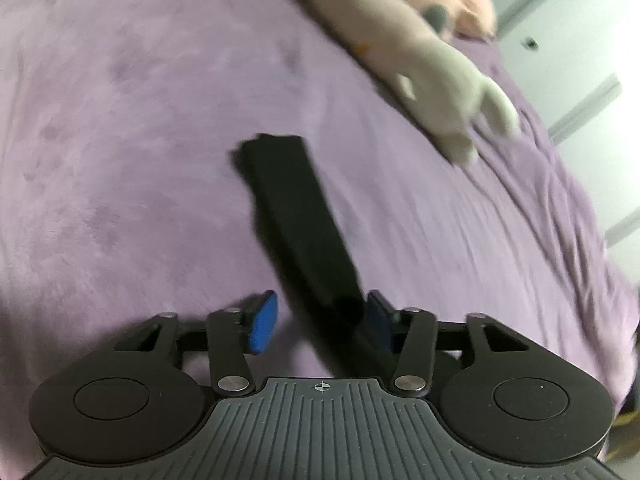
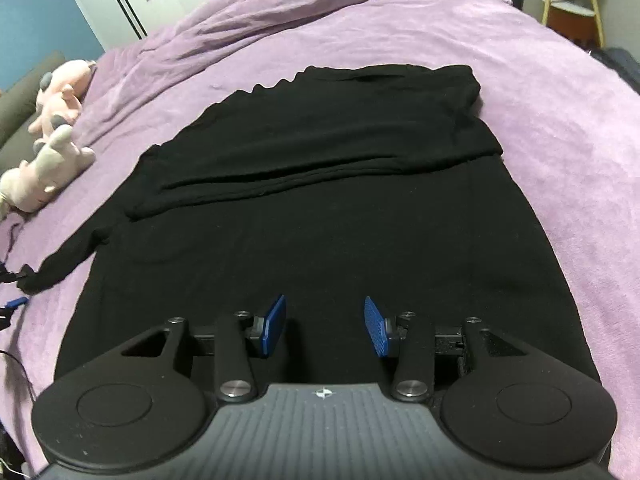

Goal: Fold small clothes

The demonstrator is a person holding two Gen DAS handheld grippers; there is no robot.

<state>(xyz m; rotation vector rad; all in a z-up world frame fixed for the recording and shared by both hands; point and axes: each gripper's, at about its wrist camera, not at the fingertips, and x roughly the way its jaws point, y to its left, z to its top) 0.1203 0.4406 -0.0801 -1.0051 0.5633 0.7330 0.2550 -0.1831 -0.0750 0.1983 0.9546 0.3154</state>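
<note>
Shirt (image 2: 320, 216) lies flat on bed (image 2: 540, 92), top part folded down. Sleeve (image 1: 298, 216) runs from between left gripper (image 1: 320, 320) jaws toward 12 o'clock; grip cannot tell. Right gripper (image 2: 324, 326) jaws apart, empty. Risk: sleeve slips, fold bunches.

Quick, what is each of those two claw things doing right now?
Left gripper: fingers apart, black sleeve between them; grip cannot be told.
Right gripper: open, holding nothing, above the black garment.
</note>
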